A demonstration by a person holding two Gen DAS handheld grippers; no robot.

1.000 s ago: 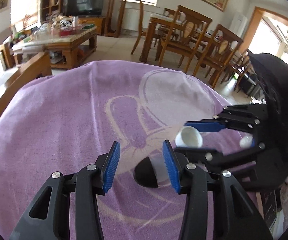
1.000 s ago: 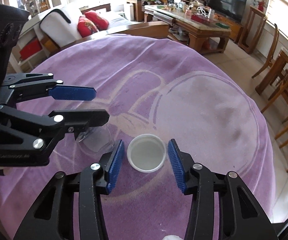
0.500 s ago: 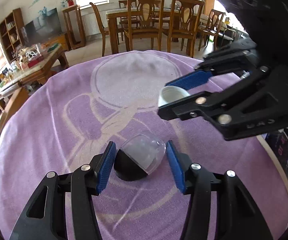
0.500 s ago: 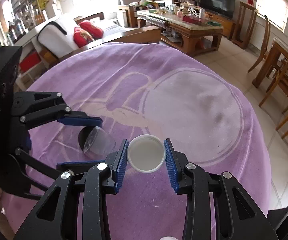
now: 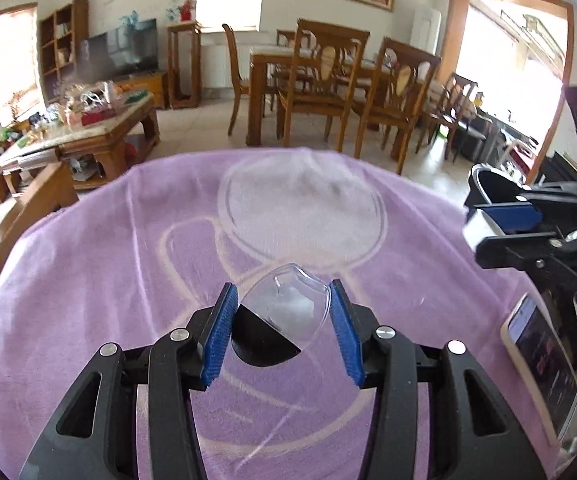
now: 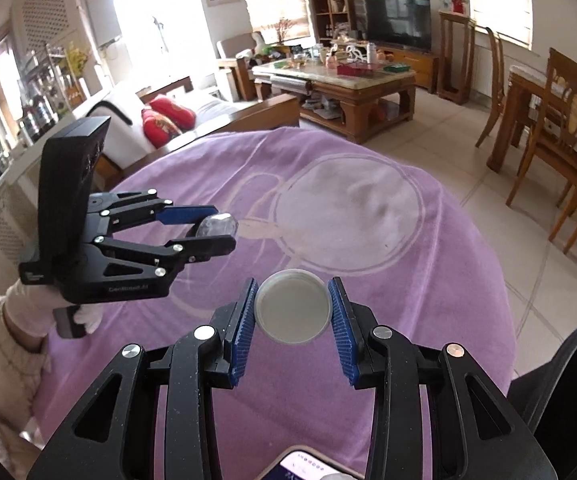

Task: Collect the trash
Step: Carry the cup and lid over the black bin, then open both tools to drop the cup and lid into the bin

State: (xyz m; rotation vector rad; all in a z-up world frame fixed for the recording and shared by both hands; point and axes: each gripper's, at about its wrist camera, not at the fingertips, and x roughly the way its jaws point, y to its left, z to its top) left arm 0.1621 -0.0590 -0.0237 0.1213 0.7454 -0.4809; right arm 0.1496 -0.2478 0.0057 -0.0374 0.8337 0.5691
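Note:
A clear plastic dome container with a black base (image 5: 284,308) sits between the blue pads of my left gripper (image 5: 282,292), whose jaws are closing; both pads touch it. The right wrist view shows that same left gripper (image 6: 224,228) holding the container (image 6: 218,224) above the purple tablecloth (image 6: 368,280). My right gripper (image 6: 293,286) is shut on a small round white cup (image 6: 292,308), its mouth facing the camera. In the left wrist view the right gripper (image 5: 484,232) hangs at the far right, off the table's edge, with the cup (image 5: 474,224).
A phone (image 5: 540,364) lies at the near right edge of the cloth. A black bin (image 5: 492,188) stands on the floor past the right edge. Wooden chairs and a dining table stand beyond. A gloved hand (image 6: 28,312) holds the left gripper.
The left jaws came around the dome container and lifted it off the cloth. The right gripper closed on the white cup, rose and swung away to the right.

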